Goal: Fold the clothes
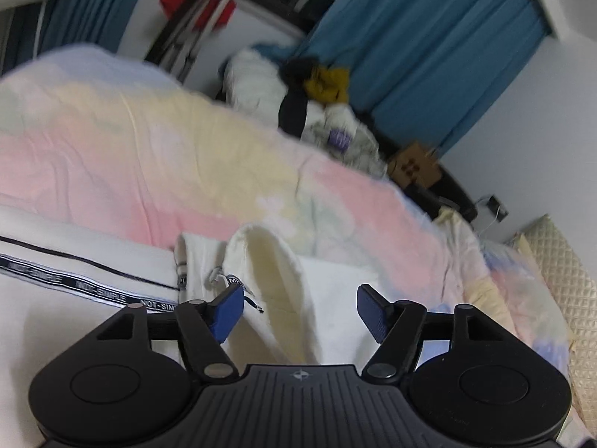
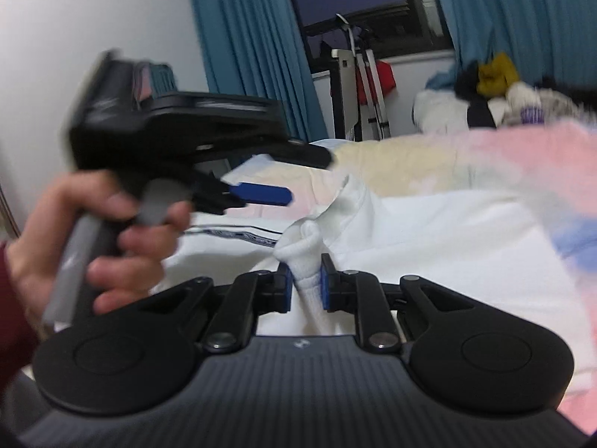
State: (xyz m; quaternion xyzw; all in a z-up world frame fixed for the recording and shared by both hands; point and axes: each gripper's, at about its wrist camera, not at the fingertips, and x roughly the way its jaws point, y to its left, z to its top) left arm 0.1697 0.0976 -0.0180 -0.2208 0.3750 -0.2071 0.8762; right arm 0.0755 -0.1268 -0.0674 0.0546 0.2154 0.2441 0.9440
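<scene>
A white cotton garment with a black printed tape trim [image 1: 93,291] lay spread on the near part of a bed covered by a pastel pink, yellow and blue quilt [image 1: 156,156]. The right tool [image 2: 305,280] was clenched on a bunched fold of that white cloth, which stood up between its blue pads [image 2: 286,283]. The left tool [image 1: 298,310] was released, its blue pads [image 1: 227,310] well apart over a raised cream-white fold of the garment, with nothing pressed between them. In the right wrist view a hand [image 2: 112,239] in a dark red sleeve carried that left tool, which hung blurred above the trim at the left.

The step in hand looked like taking a second hold so that the cloth could be lifted and folded over. To do it well, the left tool should probably come down on an edge or corner level with the right tool's hold, catch one layer only, and close fully before either hand pulls. The loose drawstring end [image 1: 257,308] near the left pads could snag, so it is best kept clear of the grip.

No clear container showed. At the far right a heap of white, black and mustard-yellow clothes [image 1: 309,97] lay piled against blue curtains [image 1: 429,59], and a small brown cardboard box [image 1: 412,166] sat near it, its contents hidden.
</scene>
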